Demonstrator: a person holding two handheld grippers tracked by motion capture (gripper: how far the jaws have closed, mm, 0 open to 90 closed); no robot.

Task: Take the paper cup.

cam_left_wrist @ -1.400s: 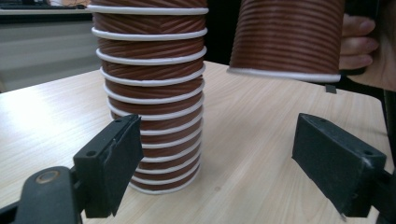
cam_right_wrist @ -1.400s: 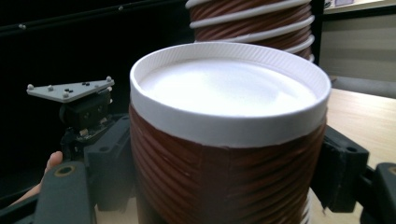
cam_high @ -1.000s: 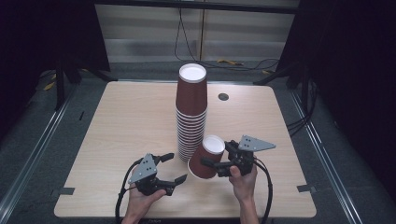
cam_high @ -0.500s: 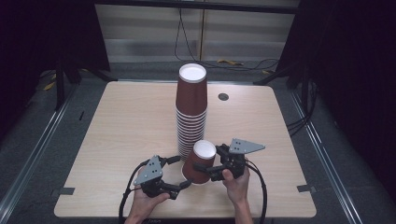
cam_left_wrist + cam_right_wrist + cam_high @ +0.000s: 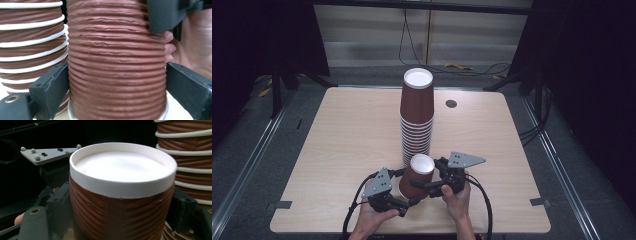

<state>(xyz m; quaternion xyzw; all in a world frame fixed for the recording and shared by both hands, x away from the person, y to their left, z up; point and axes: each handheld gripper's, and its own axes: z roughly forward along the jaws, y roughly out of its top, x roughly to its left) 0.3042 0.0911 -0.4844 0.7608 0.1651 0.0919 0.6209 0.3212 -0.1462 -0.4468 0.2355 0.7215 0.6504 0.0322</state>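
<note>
A tall stack of upside-down brown ribbed paper cups [image 5: 416,120] stands mid-table. Just in front of it a single brown cup [image 5: 419,172] sits upside-down, white base up. My right gripper [image 5: 428,175] is shut on this cup from the right; its jaws clamp both sides of the cup [image 5: 120,195]. My left gripper [image 5: 407,189] comes in from the left. Its jaws have just been opening and now flank the lower part of the cup [image 5: 117,62] closely, without a clear squeeze. The stack [image 5: 30,37] stands right behind.
The wooden table [image 5: 337,150] has a small dark round hole [image 5: 451,103] at the back right. Its front edge runs just below both hands. Cables lie on the floor behind the table. A finger of the right gripper [image 5: 162,15] shows beside the cup.
The right gripper carried the tilted cup left and down and stood it upright in front of the stack. The left gripper's jaws opened and now sit around the cup.
</note>
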